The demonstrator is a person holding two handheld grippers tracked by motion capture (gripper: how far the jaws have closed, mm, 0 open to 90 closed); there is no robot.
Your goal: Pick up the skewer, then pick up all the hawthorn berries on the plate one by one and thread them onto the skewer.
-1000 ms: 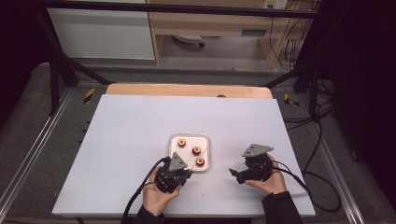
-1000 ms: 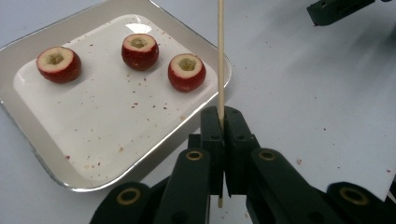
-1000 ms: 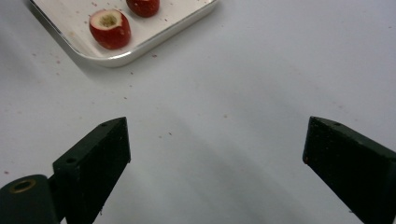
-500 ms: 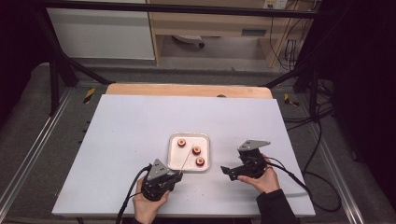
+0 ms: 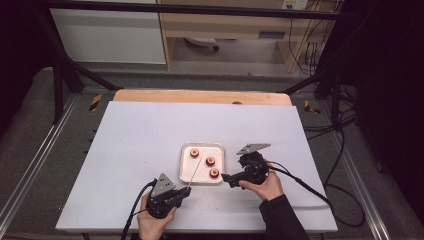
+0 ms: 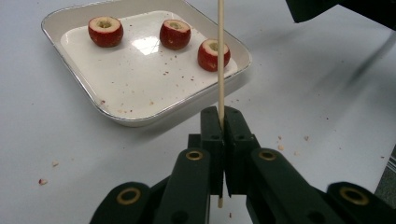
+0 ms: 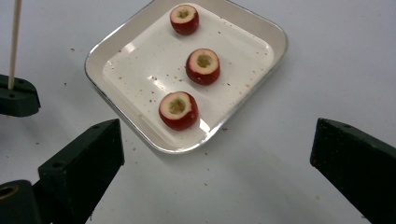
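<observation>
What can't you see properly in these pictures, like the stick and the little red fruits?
- Skewer: the left gripper view's top edge cuts off its tip; the shut left gripper hides its clamped part.
- Red fruit pieces on the tray: their undersides face down; too small in the high view for detail.
- Right gripper: the right gripper view's edges cut off its open jaws.
- Crumbs: too small to identify.

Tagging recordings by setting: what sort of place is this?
Probably a lab or workshop recording rig, not a kitchen: a white table inside a black metal frame, cables running off it, and a small tray of cored red fruit pieces.
</observation>
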